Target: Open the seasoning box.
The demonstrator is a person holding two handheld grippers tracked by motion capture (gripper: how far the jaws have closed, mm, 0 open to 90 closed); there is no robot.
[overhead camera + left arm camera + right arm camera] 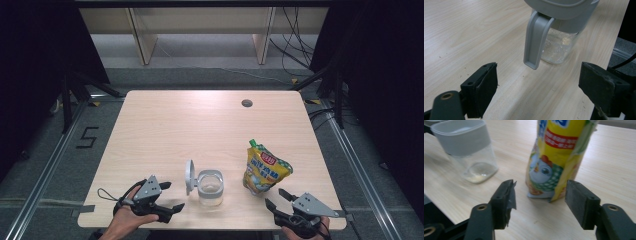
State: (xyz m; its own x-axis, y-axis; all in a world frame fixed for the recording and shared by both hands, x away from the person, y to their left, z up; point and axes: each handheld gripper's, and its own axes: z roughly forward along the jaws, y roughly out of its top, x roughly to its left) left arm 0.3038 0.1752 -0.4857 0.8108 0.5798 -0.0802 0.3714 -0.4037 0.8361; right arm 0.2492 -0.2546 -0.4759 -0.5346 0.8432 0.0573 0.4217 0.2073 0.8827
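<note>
A clear jar (210,187) with a grey collar stands near the table's front edge, its grey lid (189,176) flipped open to the left. A yellow stand-up pouch (264,167) with a green cap stands to its right. My left gripper (172,196) is open just left of the jar; in the left gripper view the jar (560,42) and its hanging lid latch (535,42) lie ahead of the open jaws. My right gripper (278,198) is open just in front of the pouch (556,157), nothing between its pads. The jar (469,150) shows at the left of that view.
The wooden table (200,130) has a round cable hole (246,103) at the back right. Beyond the table stand wooden furniture legs, with loose cables on the floor. Black stands flank both sides.
</note>
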